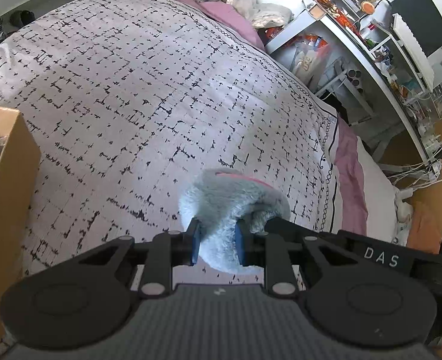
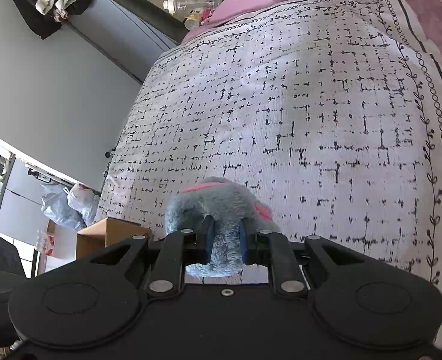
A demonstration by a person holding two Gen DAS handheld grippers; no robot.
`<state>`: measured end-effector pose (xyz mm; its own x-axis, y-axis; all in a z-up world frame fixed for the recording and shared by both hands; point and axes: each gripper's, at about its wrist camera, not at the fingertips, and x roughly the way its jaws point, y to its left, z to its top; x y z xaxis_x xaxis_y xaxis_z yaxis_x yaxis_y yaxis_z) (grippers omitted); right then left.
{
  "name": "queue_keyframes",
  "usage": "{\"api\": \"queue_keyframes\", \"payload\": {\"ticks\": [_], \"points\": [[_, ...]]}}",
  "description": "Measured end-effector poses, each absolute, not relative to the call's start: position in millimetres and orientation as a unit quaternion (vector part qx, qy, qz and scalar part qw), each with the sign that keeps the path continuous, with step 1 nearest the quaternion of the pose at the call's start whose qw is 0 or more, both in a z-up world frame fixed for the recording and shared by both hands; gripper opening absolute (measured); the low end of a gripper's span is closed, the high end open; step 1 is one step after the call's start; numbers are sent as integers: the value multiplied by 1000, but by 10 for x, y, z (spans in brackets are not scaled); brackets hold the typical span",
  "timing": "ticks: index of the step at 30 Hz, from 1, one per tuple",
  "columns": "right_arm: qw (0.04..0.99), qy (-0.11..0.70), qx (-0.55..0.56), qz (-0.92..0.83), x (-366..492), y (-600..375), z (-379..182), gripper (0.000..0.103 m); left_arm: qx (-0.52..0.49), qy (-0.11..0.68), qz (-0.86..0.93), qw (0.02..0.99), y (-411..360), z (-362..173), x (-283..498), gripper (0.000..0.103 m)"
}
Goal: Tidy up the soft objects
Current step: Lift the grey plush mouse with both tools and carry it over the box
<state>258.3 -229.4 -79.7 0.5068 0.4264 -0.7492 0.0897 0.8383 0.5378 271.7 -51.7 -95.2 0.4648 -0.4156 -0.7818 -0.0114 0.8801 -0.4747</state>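
A fluffy grey plush toy [image 1: 224, 207] with pink patches is pinched between the blue pads of my left gripper [image 1: 218, 244], held above the patterned bedspread [image 1: 137, 96]. My right gripper [image 2: 225, 241] is shut on grey and pink plush [image 2: 218, 207] too, over the same bedspread [image 2: 311, 114]. The black body of the right gripper, marked DAS [image 1: 381, 256], shows close at the right in the left wrist view. Whether both hold one toy I cannot tell. A cardboard box [image 1: 8, 186] stands at the left on the bed; it also shows in the right wrist view [image 2: 110, 234].
A cluttered white desk and shelves [image 1: 371, 48] stand to the right of the bed. Pink sheet [image 1: 350, 180] shows along the bed's edge. Plastic bags [image 2: 68, 204] lie on the floor; a bottle [image 2: 191, 3] and clutter sit beyond the bed's far end.
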Motion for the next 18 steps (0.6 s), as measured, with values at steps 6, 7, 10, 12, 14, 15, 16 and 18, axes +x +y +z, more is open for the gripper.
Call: {"api": "queue_keyframes", "payload": {"ticks": [6, 7, 10, 12, 14, 15, 16, 18], "points": [[828, 480, 270, 107, 2474, -2218, -715, 18, -209, 496, -120, 834, -441, -854, 2573, 23], [828, 479, 270, 109, 2458, -2202, -705, 18, -208, 495, -119, 835, -424, -842, 2560, 23], [829, 476, 269, 114, 2423, -2154, -676, 18, -208, 492, -117, 837, -373, -802, 2522, 23], [829, 476, 269, 116, 2408, -2120, -655, 18, -208, 491, -115, 838, -339, -780, 2497, 23], [829, 476, 268, 119, 2394, -2080, -635, 18, -208, 490, -112, 839, -306, -755, 2474, 23], [830, 475, 267, 120, 2388, -2060, -625, 18, -208, 489, -111, 839, -289, -743, 2465, 23], [830, 474, 265, 123, 2386, -2037, -613, 18, -209, 489, -110, 840, -269, -731, 2457, 23], [831, 473, 263, 127, 2384, -1994, -592, 18, -212, 487, -108, 840, -223, -711, 2443, 23]]}}
